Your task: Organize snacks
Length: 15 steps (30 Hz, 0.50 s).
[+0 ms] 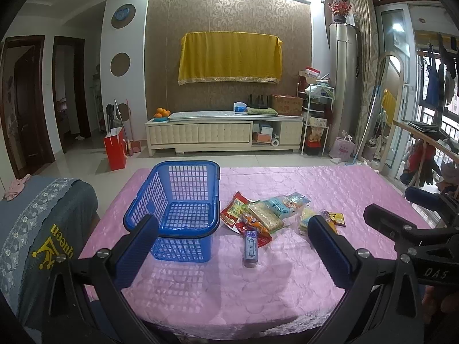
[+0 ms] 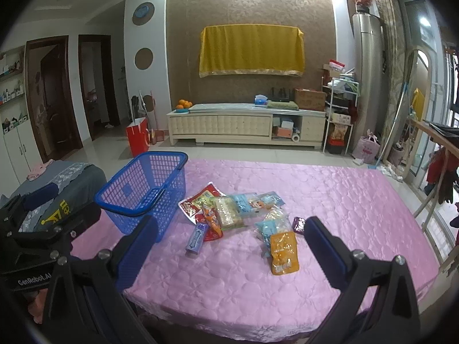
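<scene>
An empty blue plastic basket (image 1: pixel 183 209) (image 2: pixel 143 189) stands on the pink tablecloth (image 1: pixel 229 281) (image 2: pixel 330 200). To its right lies a pile of snack packets (image 1: pixel 258 215) (image 2: pixel 226 209). A blue gum pack (image 1: pixel 250 248) (image 2: pixel 196 239) lies at the front of the pile. An orange packet (image 2: pixel 284 253) and a purple packet (image 2: pixel 298 225) lie nearer the right gripper. My left gripper (image 1: pixel 232 229) is open and empty, above the near table edge. My right gripper (image 2: pixel 231 232) is open and empty, held likewise.
A chair with a grey cover (image 1: pixel 43 223) stands at the table's left. The right gripper's body (image 1: pixel 416 229) shows at the left view's right edge. A TV cabinet (image 1: pixel 223 134) and a red bag (image 1: pixel 114 152) stand beyond the table.
</scene>
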Motion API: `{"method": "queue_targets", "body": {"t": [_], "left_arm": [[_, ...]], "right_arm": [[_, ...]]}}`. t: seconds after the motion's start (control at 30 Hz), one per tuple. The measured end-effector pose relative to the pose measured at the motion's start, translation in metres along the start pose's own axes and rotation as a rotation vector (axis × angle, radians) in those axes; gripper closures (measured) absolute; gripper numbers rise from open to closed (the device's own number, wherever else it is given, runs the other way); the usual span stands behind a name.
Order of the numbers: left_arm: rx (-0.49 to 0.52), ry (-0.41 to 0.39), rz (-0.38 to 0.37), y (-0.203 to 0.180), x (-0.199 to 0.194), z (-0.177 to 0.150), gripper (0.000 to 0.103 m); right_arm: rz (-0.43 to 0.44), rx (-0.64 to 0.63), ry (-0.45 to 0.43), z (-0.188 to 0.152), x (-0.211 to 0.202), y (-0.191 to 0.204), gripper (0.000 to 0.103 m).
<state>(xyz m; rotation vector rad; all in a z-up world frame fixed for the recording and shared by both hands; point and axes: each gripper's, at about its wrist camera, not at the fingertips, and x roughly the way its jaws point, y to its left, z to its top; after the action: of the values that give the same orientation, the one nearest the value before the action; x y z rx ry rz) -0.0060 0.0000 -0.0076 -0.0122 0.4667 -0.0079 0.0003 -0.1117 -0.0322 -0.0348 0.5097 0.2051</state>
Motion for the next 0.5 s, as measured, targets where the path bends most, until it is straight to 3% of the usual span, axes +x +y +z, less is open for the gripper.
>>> {"method": "queue_targets", "body": {"t": [0.5], "left_arm": [[0.027, 0.015, -0.05, -0.023, 0.022, 0.018, 0.0]], "right_arm": [[-0.066, -0.009, -0.033, 0.012, -0.001, -0.032, 0.0]]}}
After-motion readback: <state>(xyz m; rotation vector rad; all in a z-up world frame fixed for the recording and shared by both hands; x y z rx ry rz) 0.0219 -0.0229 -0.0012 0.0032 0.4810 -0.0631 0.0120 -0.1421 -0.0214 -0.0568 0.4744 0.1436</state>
